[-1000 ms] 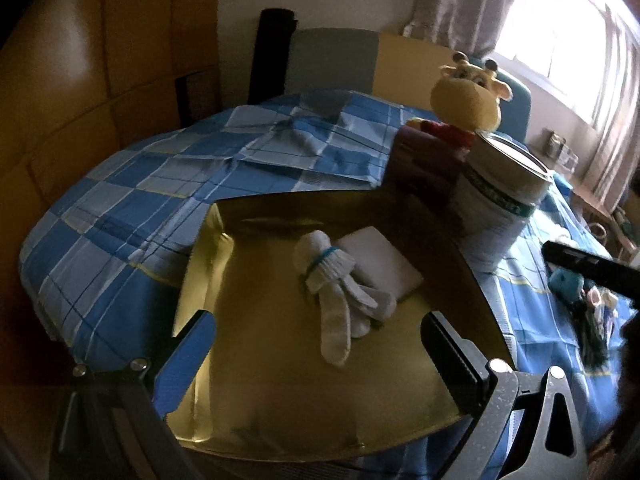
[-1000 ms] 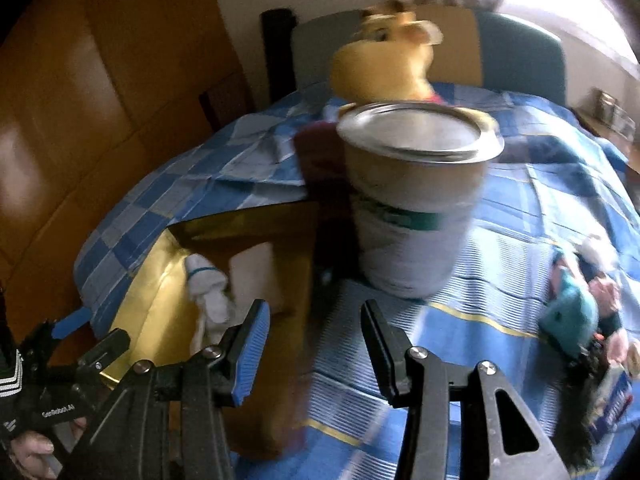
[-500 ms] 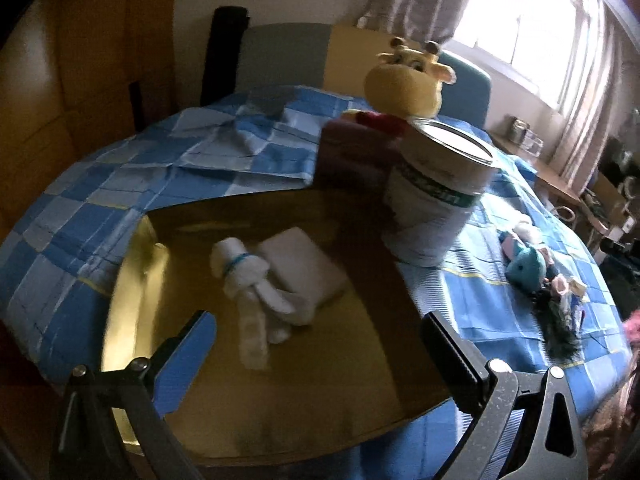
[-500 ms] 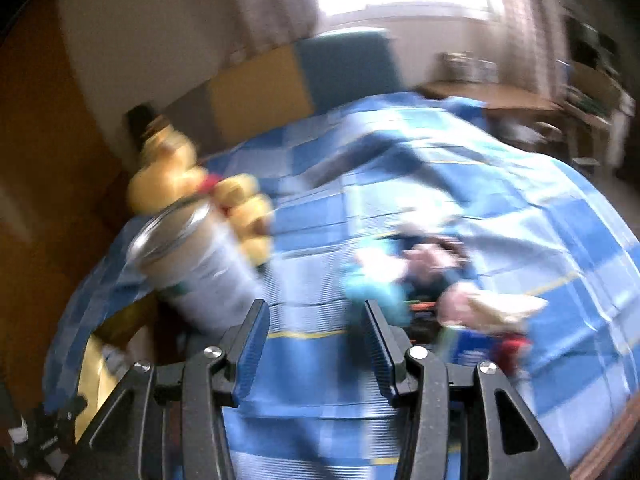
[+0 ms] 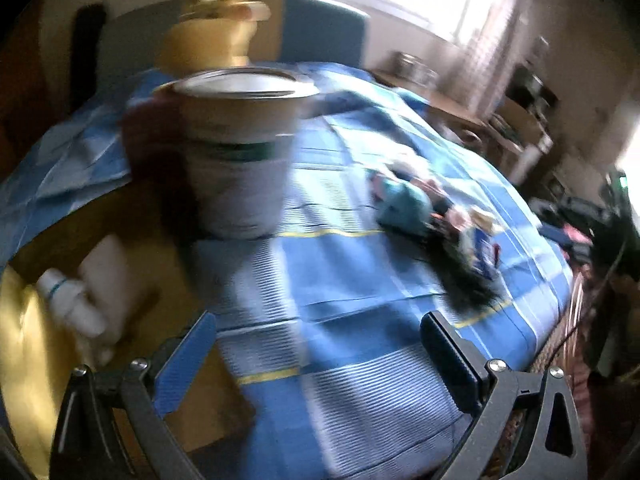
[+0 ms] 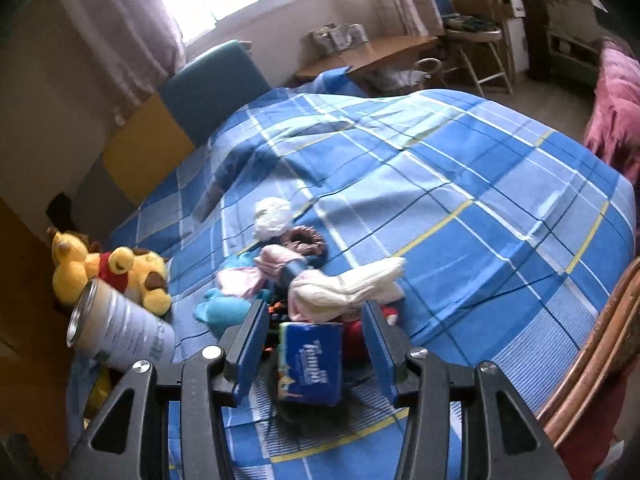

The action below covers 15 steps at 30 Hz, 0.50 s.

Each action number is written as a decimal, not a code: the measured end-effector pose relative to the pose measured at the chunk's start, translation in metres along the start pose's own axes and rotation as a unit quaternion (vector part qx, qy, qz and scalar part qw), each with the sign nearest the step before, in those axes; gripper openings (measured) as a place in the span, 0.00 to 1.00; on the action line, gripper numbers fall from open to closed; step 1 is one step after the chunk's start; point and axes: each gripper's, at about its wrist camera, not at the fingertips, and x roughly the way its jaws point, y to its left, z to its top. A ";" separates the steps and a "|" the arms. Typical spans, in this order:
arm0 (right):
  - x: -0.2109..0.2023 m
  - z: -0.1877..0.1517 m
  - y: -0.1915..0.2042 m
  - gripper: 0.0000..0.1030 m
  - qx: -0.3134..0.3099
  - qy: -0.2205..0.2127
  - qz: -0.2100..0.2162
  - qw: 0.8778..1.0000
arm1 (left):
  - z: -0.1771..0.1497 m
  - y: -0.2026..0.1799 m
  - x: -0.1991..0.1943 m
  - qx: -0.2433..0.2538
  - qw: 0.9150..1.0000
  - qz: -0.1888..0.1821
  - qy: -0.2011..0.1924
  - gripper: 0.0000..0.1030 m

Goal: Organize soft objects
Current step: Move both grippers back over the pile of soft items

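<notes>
Partly done: socks [image 5: 76, 304] and a white pad [image 5: 108, 264] lie in the gold tray [image 5: 20, 360] at the bed's edge. Pile [image 6: 320, 280] mid-bed still unsorted. Right gripper [image 6: 316, 344] apart, empty, over tissue pack [image 6: 310, 362]. Left gripper [image 5: 320, 354] apart, empty. Blue checked bed [image 6: 480, 200]; can [image 6: 120, 336] beside plush [image 6: 112, 272]; window, desk behind.
</notes>
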 end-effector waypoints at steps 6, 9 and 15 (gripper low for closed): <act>0.003 0.000 -0.018 0.47 0.033 -0.008 0.012 0.999 | 0.017 -0.078 0.042 0.093 0.994 -0.056 0.029 0.86; 0.003 0.002 -0.024 0.47 0.042 -0.014 0.021 0.999 | 0.022 -0.111 0.062 0.129 0.987 -0.088 0.036 0.79; 0.006 0.006 -0.043 0.47 0.082 -0.033 0.037 0.995 | 0.037 -0.163 0.102 0.175 0.976 -0.118 0.057 0.71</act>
